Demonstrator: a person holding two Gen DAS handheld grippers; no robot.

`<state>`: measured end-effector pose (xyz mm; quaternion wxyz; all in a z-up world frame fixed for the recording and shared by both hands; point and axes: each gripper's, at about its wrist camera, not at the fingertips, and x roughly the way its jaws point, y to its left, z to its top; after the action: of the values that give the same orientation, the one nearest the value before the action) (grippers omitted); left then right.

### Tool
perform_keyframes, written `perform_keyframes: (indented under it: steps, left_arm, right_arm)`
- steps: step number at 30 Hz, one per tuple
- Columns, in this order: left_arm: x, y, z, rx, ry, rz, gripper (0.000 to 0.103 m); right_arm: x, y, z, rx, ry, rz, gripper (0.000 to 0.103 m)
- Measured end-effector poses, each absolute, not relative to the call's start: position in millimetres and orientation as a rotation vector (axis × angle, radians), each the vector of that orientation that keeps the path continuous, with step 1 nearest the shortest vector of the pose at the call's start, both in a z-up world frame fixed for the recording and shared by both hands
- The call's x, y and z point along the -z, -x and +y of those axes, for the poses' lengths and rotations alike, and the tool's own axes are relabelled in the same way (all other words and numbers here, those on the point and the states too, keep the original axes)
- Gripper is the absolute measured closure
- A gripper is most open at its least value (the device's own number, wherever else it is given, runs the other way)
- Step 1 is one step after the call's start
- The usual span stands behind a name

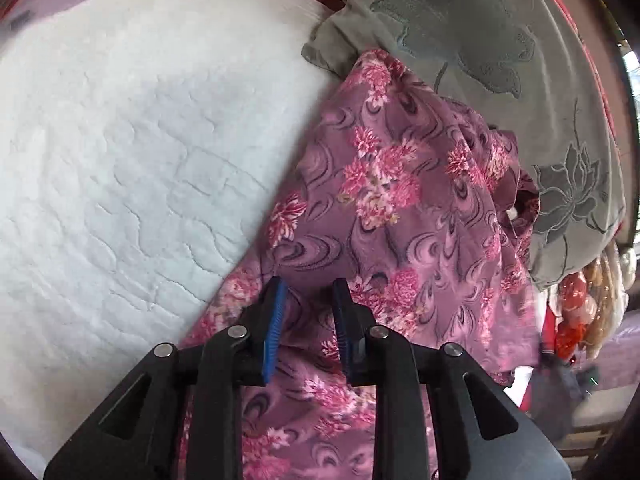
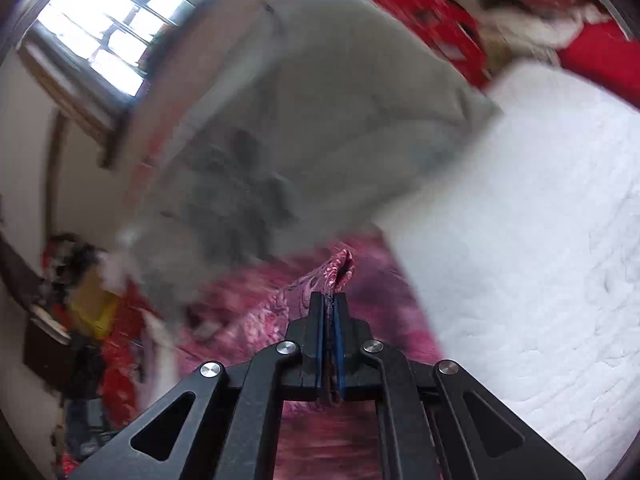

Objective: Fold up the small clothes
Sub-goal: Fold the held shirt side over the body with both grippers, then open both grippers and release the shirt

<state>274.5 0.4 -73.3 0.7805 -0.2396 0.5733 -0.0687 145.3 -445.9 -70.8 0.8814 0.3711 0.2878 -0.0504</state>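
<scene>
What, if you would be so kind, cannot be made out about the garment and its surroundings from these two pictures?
- Purple floral fabric garment: its type and full outline; bunched folds and the left gripper cover its near edge in the left wrist view.
- Same garment in the right wrist view: pattern detail lost to motion blur around the right gripper.
- Grey flower-embossed cloth: extent cut off by the frame edge.
- Red clutter: blurred, unidentifiable.
</scene>
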Motion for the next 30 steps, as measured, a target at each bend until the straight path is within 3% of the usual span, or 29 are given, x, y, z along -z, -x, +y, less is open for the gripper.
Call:
perform_keyframes:
  steps: [2, 3, 5, 7, 8, 9, 11, 13, 15, 24, 30]
  left_arm:
    - [70, -272, 3, 0.164, 0.508, 1.233, 0.082]
    - [66, -271, 4, 0.168, 0.500, 1.247, 0.082]
    - [56, -268, 3, 0.176, 0.486, 1.244, 0.082]
    - [42, -263, -3, 0.209, 0.460, 1.210, 0.081]
    - [35, -259, -11, 0.228, 0.438, 1.188, 0.077]
    - [33, -257, -18, 0.234, 0.417, 1.180, 0.064]
    - [38, -256, -30, 0.222, 0.362, 1.185, 0.051]
    - [62, -260, -44, 0.187, 0.276, 1.262, 0.051]
    - [69, -257, -43, 0.196, 0.254, 1.257, 0.051]
    - [38, -274, -32, 0.245, 0.349, 1.180, 0.051]
    - [57, -294, -37, 0.197, 0.307, 1.219, 0.051]
  right_arm:
    - [102, -161, -446, 0.160, -0.739, 0.769, 0.098]
    - [107, -160, -446, 0.152, -0.736, 0.781, 0.100]
    - [93, -149, -447, 0.194, -0.717, 0.755, 0.089]
    - [73, -136, -445, 0.167, -0.730, 0.694, 0.089]
    - [64, -130, -443, 0.122, -0.734, 0.661, 0.088]
    - [56, -124, -437, 0.089, -0.716, 0.641, 0.082]
    - [53, -124, -425, 0.045, -0.678, 0.650, 0.067]
    - [69, -137, -411, 0.020, -0.633, 0.760, 0.061]
    - [98, -151, -404, 0.028, -0.616, 0.921, 0.062]
    - [38, -173, -367, -0.077, -0.548, 0.714, 0.060]
    - [40, -230, -313, -0.096, -0.377, 0.780, 0.060]
